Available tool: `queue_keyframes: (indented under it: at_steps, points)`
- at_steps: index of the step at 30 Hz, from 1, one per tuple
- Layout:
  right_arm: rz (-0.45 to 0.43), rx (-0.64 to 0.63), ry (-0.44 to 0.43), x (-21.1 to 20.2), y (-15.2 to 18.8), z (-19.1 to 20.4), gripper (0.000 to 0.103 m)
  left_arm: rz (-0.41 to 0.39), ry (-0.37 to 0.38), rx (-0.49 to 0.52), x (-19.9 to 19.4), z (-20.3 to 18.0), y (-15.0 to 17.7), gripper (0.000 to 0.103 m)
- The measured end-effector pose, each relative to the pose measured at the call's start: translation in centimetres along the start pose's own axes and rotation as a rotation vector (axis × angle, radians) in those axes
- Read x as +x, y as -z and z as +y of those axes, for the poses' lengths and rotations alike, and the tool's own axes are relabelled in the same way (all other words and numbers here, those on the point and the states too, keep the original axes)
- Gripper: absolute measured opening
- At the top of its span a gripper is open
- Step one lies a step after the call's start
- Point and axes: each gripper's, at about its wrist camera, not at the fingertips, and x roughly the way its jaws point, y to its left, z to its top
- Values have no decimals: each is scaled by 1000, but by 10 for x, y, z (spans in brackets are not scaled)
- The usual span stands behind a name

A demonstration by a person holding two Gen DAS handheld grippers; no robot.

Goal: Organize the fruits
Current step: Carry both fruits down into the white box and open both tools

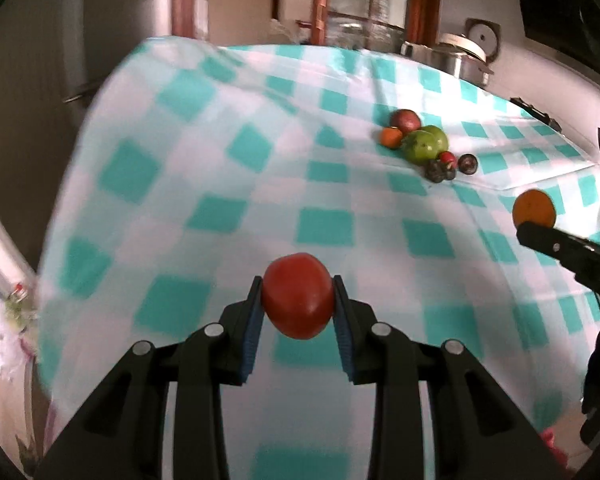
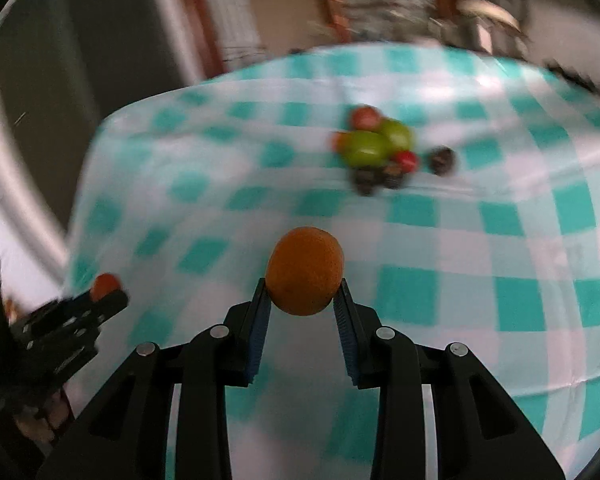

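Left gripper (image 1: 298, 292) clamps a tomato (image 1: 298, 300); right gripper (image 2: 304, 292) clamps an orange (image 2: 305, 270) between its pads.

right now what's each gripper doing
left gripper: shut on the red tomato
right gripper: shut on the orange

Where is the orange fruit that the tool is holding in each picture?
Left wrist view: the orange is at the far right edge, above the tip of the right tool.
Right wrist view: the orange is in the middle, pinched by the right tool.
Shared landmark: the fruit pile on the checked tablecloth.
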Motion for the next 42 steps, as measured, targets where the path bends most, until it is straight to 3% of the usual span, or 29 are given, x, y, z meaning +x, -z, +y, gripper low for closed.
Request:
queue_keyframes:
  at_steps: [7, 13, 21, 25, 29, 35, 42]
  points:
    - [3, -208, -134, -23, 27, 80, 33, -45, -147, -41, -62, 59, 50, 33]
    - [42, -468, -286, -21, 73, 174, 33, 26, -241, -127, -78, 111, 99, 33]
    - [152, -685, -363, -1, 123, 229, 33, 118, -347, -203, -76, 154, 152, 33]
    - [260, -787, -372, 27, 152, 253, 33, 247, -367, -234, -46, 173, 184, 34]
    - [433, -885, -348, 77, 188, 275, 33, 415, -351, -245, -7, 189, 215, 34]
    - [688, -924, -282, 152, 228, 297, 33, 664, -336, -252, 47, 215, 249, 33]
    - [783, -981, -186, 185, 250, 305, 33, 791, -320, -271, 64, 229, 259, 38]
